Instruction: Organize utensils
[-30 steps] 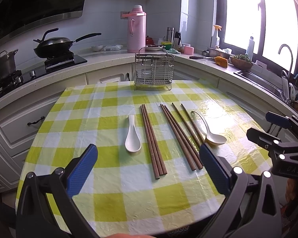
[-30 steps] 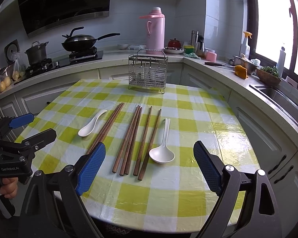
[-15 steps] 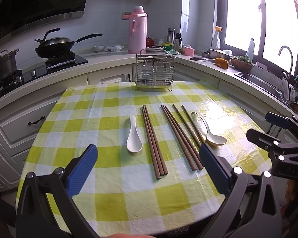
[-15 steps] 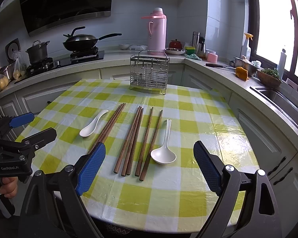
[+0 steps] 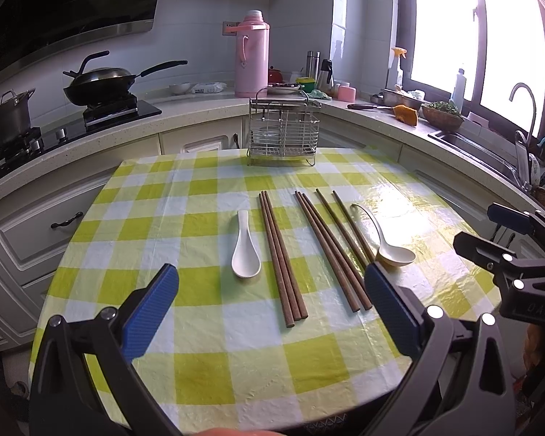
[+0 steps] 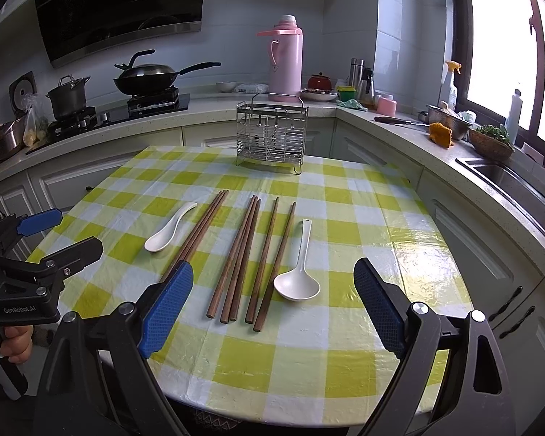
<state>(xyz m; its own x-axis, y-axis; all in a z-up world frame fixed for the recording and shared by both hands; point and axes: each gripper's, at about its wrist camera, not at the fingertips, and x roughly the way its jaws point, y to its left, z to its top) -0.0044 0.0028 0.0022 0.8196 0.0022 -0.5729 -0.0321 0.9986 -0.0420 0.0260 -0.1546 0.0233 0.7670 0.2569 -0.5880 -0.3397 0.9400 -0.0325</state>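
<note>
Wooden chopsticks [image 5: 281, 254] lie in a loose row across the middle of a round table [image 5: 214, 370] covered in a yellow-and-white checked cloth, their lengths running roughly from the near edge toward the far side. They fall into groups: a bundle of three on the left, a second bundle [image 5: 332, 250] beside it, then two single sticks [image 6: 272, 258] lying slightly apart. A short white soup spoon [image 5: 246, 247] rests just to the left of the leftmost bundle, bowl toward the near edge. A longer white ladle-shaped spoon [image 6: 298, 269] lies just to the right of the last stick, bowl also toward the near edge. At the far side of the table, well apart from the utensils, stands a wire utensil rack [image 5: 283, 130] – upright, with a handle across its top. The left gripper [image 5: 269, 301] hovers over the near edge of the table with its blue-padded fingers spread wide and nothing between them. The right gripper [image 6: 272, 305] hangs beside it, likewise spread wide and holding nothing. Behind the table a curved kitchen counter carries a tall pink thermos [image 6: 285, 58], a black wok [image 6: 145, 80] on a stove, and a lidded steel pot [image 6: 67, 96] further left – a sink [image 6: 505, 178] sits under a bright window on the right.
</note>
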